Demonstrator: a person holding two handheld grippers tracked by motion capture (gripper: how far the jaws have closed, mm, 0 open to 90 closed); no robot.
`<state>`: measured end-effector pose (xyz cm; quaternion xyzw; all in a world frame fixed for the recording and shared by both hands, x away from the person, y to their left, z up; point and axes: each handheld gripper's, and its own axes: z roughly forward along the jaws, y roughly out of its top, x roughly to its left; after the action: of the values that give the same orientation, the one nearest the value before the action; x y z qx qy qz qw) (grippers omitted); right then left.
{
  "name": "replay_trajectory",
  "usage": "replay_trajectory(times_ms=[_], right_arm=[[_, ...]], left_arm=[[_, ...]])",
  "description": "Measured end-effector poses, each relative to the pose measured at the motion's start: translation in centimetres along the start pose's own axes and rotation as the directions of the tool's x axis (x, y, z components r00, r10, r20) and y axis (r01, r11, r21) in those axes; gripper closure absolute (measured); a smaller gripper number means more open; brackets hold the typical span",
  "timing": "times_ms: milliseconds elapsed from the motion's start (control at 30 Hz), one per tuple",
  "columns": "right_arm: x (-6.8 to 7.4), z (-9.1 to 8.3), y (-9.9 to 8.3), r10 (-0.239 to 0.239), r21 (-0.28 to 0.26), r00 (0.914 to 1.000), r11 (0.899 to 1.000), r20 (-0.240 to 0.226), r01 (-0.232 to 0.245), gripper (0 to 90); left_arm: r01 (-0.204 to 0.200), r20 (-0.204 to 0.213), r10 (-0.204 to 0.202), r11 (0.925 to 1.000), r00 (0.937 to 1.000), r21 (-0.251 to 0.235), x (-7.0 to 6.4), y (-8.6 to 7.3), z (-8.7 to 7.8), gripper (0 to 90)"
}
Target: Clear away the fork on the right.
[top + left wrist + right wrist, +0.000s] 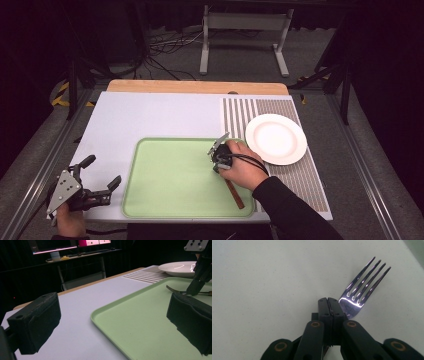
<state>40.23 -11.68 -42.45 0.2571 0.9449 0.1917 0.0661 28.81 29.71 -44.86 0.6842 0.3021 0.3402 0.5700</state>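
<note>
With the right tool (329,301) clamped on the fork (362,287) and the left tool (102,176) apart, keep the fork level over the tray (170,200).

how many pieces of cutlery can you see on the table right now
1. A fork with a brown wooden handle lies on the green tray at its right side, its neck clamped in the right gripper. The hand could hide something small.

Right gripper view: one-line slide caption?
Right gripper, jaws shut on a shiny metal fork, tines pointing away over a pale surface.
</note>
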Motion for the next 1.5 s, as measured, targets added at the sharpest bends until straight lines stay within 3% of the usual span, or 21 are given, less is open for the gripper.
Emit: replay_trajectory(times_ms=[233,967,1500], right_arm=[[-0.2,0.0,0.0,-0.005,0.010,0.9998,1.000,0.019,0.004,90.0],[-2.5,-0.8,-1.7,0.082,0.027,0.9911,0.996,0.105,-0.085,90.0],[-3.3,-1.3,-2.5,0.118,0.048,0.9847,0.991,0.128,-0.125,90.0]], left_arm=[[0.000,0.001,0.000,1.0000,1.0000,0.000,0.0,0.0,0.0,0.0],[0.000,-0.001,0.000,1.0000,1.0000,0.004,0.0,0.0,0.1,0.0],[0.003,-0.001,-0.003,1.0000,1.0000,0.006,-0.1,0.0,0.1,0.0]])
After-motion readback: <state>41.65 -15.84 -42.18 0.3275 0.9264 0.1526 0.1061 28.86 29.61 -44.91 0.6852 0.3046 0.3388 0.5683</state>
